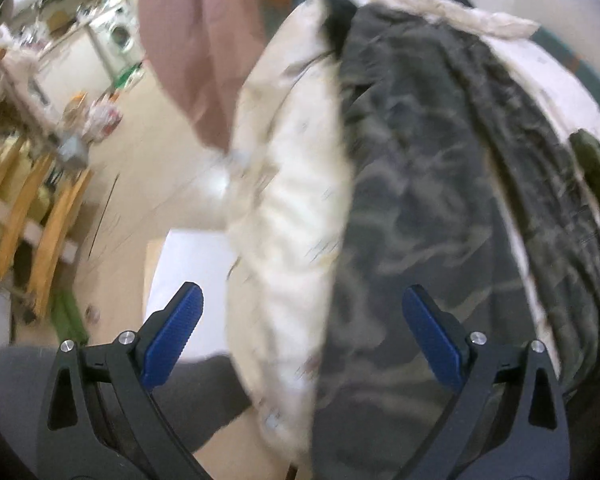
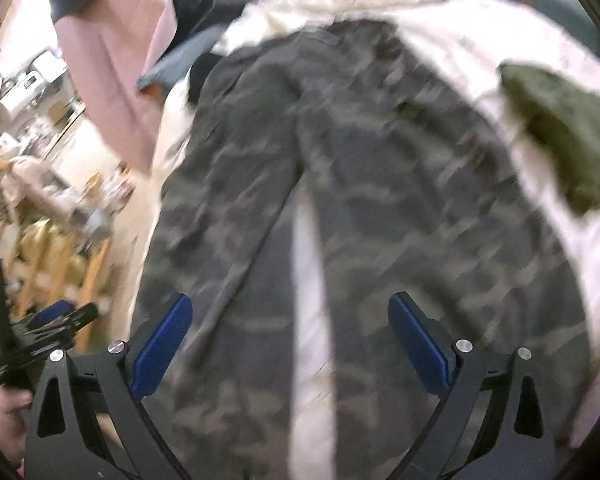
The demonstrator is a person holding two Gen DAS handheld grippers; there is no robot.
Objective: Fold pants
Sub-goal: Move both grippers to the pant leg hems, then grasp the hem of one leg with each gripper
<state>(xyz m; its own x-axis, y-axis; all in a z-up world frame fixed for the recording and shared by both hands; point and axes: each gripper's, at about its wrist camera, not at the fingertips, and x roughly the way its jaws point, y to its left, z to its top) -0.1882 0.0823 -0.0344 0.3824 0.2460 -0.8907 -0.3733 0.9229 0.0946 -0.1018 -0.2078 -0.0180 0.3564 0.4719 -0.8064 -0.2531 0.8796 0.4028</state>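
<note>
A pale bedcover (image 2: pixel 480 52) served as the work surface, broad and soft enough for clothing to be spread flat on it. The camouflage pants (image 2: pixel 380 184) lay on it face up, waistband at the far end and both legs running toward the cameras with a strip of cover showing between them, a layout that probably suited a lengthwise fold, one leg onto the other. A green garment (image 2: pixel 560 132) sat off to the right side, apart from the pants. A pink cloth (image 2: pixel 112 80) hung at the left edge. The right gripper (image 2: pixel 288 344) hovered over the leg ends, jaws apart and empty. The left gripper (image 1: pixel 300 340) hung near the cover's left edge, likewise spread wide and gripping nothing.
</note>
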